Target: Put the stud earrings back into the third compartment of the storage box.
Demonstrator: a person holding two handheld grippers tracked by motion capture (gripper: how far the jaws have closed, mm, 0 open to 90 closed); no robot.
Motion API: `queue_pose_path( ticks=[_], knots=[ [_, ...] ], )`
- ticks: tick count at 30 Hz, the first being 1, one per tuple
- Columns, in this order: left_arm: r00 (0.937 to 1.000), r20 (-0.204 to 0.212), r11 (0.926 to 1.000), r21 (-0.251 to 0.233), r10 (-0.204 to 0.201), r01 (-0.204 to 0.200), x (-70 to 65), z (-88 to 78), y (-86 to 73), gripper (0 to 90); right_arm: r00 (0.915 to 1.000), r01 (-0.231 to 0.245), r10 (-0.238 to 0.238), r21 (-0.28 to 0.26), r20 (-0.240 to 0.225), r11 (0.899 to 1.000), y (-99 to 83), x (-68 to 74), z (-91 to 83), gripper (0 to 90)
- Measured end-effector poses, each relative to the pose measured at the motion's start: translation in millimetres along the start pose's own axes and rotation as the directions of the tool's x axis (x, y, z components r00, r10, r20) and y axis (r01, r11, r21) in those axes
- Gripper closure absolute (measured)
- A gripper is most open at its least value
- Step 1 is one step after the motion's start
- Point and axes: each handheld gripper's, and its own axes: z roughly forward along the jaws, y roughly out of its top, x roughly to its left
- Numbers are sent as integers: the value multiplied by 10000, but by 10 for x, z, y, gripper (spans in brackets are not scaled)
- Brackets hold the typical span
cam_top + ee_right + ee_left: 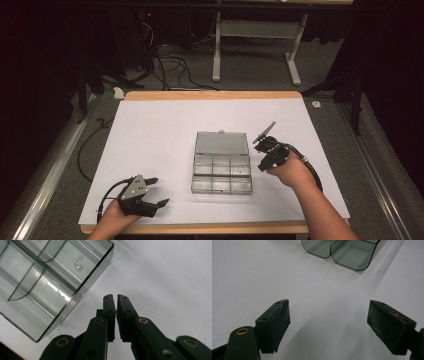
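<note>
Sitting in the middle of the white bench is a clear plastic box with small compartments, and its see-through lid is flipped open toward the far side. The box has two rows of little rooms.

The right tongs are just beside the right edge of the box, held a little above the bench. In the right gripper view the right tongs are pressed together, and a tiny tan-coloured bit is pinched between the two black pads. It is too small to tell what it is. In that same view a small curved silver earring with a pale bead lies in one corner room of the box, next to the wall nearest the tongs. The tongs and the box are near each other but not touching.

The left tongs are at the near left part of the bench, well apart from the box. In the left gripper view the left tongs are spread wide, with only bare white bench between them. The rounded corners of the box show far ahead of them.

A black cable trails from the right tongs along the person's arm.
</note>
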Motion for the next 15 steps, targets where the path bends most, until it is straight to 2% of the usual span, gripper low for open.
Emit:
queue_pose_path(
  ticks=[8, 15],
  knots=[
    [10000, -18, 10000, -47, 48, -48, -6, -6, -2, 190, 10000, 22, -22, -110, 44, 9999, 9, 29, -113, 866],
    [10000, -14, 10000, -53, 60, -60, -6, -6, -2, 190, 10000, 67, -66, -116, 61, 9999, 16, 43, -130, 865]
  ],
)
